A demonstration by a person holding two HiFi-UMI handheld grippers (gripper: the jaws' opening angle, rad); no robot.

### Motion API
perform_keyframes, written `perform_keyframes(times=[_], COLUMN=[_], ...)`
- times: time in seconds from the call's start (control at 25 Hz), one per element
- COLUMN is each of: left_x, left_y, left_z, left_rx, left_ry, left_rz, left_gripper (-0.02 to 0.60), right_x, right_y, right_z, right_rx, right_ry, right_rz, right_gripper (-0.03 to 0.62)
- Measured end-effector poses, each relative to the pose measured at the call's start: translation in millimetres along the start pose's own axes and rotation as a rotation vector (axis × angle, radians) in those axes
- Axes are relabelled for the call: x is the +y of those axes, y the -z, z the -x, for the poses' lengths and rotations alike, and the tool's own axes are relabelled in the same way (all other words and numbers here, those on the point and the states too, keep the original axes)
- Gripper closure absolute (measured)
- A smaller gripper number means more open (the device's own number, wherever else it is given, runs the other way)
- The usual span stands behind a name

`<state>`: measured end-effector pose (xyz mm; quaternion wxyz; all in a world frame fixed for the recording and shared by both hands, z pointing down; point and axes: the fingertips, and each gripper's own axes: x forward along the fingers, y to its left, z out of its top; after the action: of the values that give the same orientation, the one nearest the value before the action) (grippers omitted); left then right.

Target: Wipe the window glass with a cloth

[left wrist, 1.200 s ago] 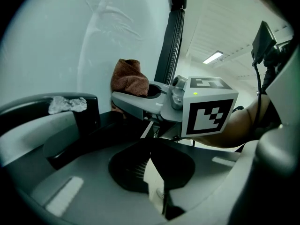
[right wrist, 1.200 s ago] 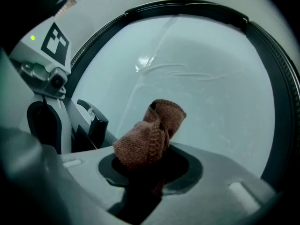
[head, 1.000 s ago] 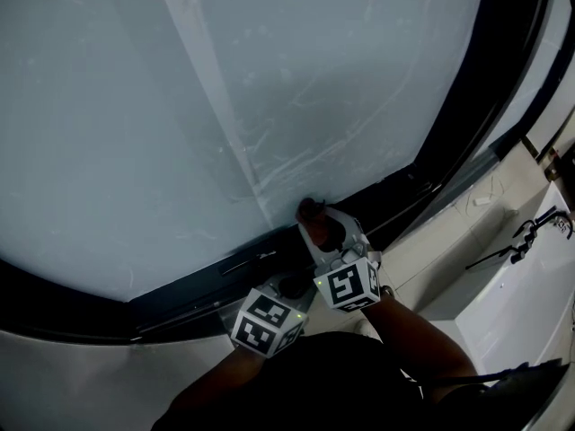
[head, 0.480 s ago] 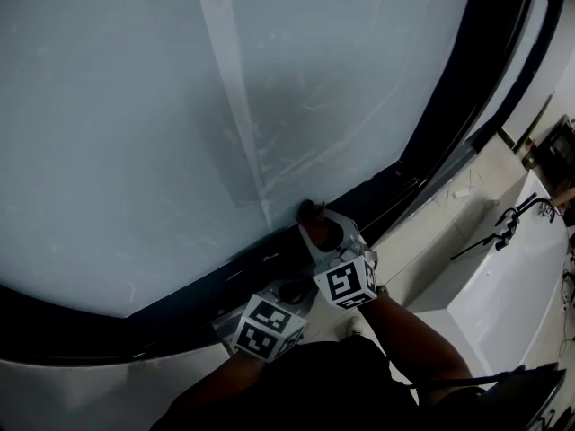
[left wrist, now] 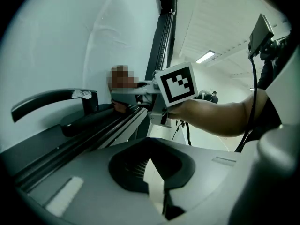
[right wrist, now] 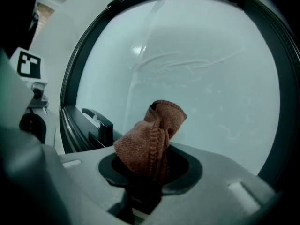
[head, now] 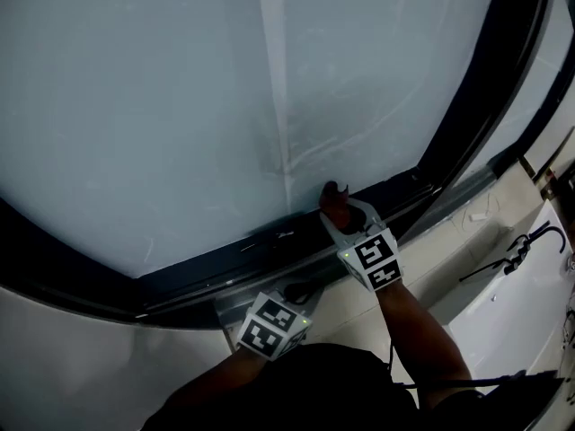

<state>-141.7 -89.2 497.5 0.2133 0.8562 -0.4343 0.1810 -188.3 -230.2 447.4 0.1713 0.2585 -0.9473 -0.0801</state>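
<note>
The window glass [head: 180,106] fills most of the head view, with a pale vertical streak [head: 280,106] down it and a dark frame [head: 225,263] along its lower edge. My right gripper [head: 343,212] is shut on a bunched brown cloth [head: 331,194], which sits at the bottom of the glass just above the frame. In the right gripper view the cloth [right wrist: 152,137] sticks up from the jaws in front of the glass [right wrist: 206,78]. My left gripper [head: 295,292] hangs lower, below the frame, shut with nothing in it.
A black window handle [left wrist: 51,102] juts from the frame to the left of the right gripper; it also shows as handle [right wrist: 98,122]. A white ledge [head: 503,303] with a black stand and cables [head: 517,251] lies at the lower right. A second dark frame [head: 503,70] runs up the right.
The head view has swung, so the glass and streak sit further right. The right gripper keeps the cloth at the same spot on the glass's lower edge. The left gripper has barely moved.
</note>
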Motion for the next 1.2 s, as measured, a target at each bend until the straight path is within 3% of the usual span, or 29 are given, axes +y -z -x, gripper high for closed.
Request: perform_keyframes(times=[0.2, 0.36, 0.56, 0.76, 0.88, 1.04, 1.2], left_x=[-27, -56, -102, -156, -186, -215, -241], left_y=[5, 16, 48, 68, 86, 102, 110], left_z=[8, 14, 27, 42, 50, 65, 81], left_rx=[-0.068, -0.136, -0.146, -0.169, -0.153, -0.155, -0.164], left_ry=[-0.127, -0.240, -0.372, -0.451, -0.467, -0.476, -0.450], left_rz=[0.084, 0.145, 0.250, 0.292, 0.306, 0.301, 0.267], left_gripper=[0.565, 0.565, 0.565, 0.565, 0.565, 0.565, 0.565], right_x=[23, 49, 78, 128, 153, 171, 178], right_y=[-2, 35, 83, 113, 107, 93, 91], right_z=[74, 150, 244, 292, 312, 338, 361], right_rx=[-0.092, -0.097, -0.085, -0.055, -0.067, -0.112, -0.122], right_ry=[-0.157, -0.342, -0.415, -0.552, -0.622, -0.634, -0.583], right_rz=[-0.071, -0.257, -0.419, -0.429, -0.450, -0.361, -0.337], right_gripper=[0.488, 0.487, 0.487, 0.488, 0.487, 0.487, 0.487])
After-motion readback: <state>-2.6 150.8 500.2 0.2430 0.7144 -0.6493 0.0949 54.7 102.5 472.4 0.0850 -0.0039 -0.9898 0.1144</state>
